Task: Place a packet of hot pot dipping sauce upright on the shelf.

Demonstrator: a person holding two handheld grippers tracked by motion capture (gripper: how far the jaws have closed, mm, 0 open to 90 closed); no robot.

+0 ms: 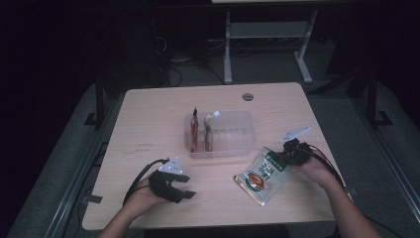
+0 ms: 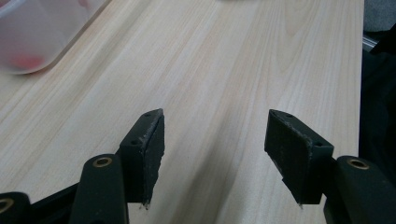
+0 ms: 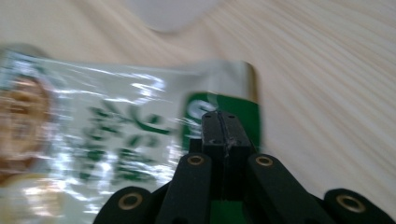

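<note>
One wooden worktop [image 1: 148,129] carries one clear plastic bin [image 1: 233,134] with two upright packets [image 1: 202,133] at its left end; one green-and-white snack pouch [image 1: 261,177] lies just beside its right front corner, right tongs [image 1: 283,155] clamped on its green edge; left tongs [image 1: 184,187] apart, nothing between

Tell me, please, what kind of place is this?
Probably a lab or workshop set up for recording handling tasks, not a home. A plain wooden table stands on grey floor, cables and a white metal stand sit in the dark behind, and a person works with hand-held grippers on a snack packet.
</note>
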